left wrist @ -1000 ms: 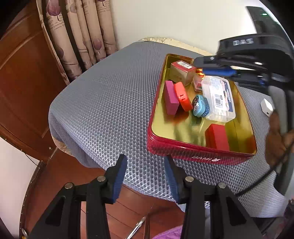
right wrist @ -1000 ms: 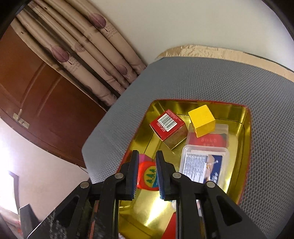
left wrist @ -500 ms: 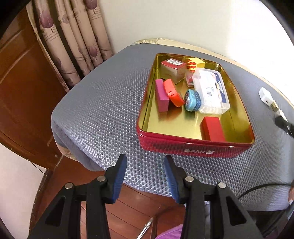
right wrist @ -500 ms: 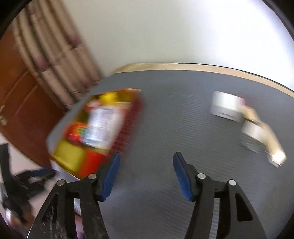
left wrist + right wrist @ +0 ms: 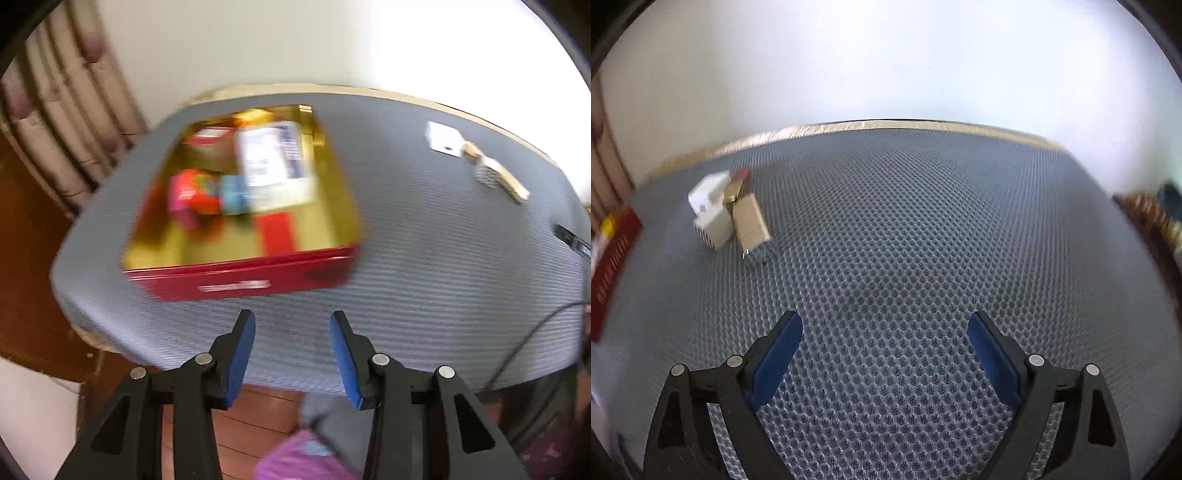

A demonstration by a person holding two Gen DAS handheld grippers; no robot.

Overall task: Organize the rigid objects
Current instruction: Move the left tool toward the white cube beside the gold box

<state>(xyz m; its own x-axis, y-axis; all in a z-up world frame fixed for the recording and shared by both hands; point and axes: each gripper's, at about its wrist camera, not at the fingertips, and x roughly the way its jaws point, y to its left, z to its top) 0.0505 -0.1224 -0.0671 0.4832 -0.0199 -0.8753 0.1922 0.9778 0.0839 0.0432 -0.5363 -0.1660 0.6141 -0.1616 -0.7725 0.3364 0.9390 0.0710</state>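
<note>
A red tin with a gold inside (image 5: pixel 243 284) stands on the grey mesh table mat, blurred by motion. It holds a clear plastic box (image 5: pixel 271 162), a red block (image 5: pixel 277 234), a magenta block (image 5: pixel 181 206) and other small items. My left gripper (image 5: pixel 291 325) is open and empty, just in front of the tin's near wall. My right gripper (image 5: pixel 884 328) is wide open and empty above bare mat. A white charger (image 5: pixel 711 212) and a tan box (image 5: pixel 750 221) lie together ahead and to its left; they also show in the left wrist view (image 5: pixel 443 138). The tin's edge (image 5: pixel 609 266) is at far left.
Curtains (image 5: pixel 55 122) and a brown wooden door stand left of the table. A white wall runs behind the table. A black cable (image 5: pixel 532 332) hangs over the right table edge. Wooden floor and a purple thing (image 5: pixel 299 458) lie below the near edge.
My right gripper has left the tin, opened wide and swung right over the bare mat toward the charger and box. My left gripper view has shifted right; it stays open.
</note>
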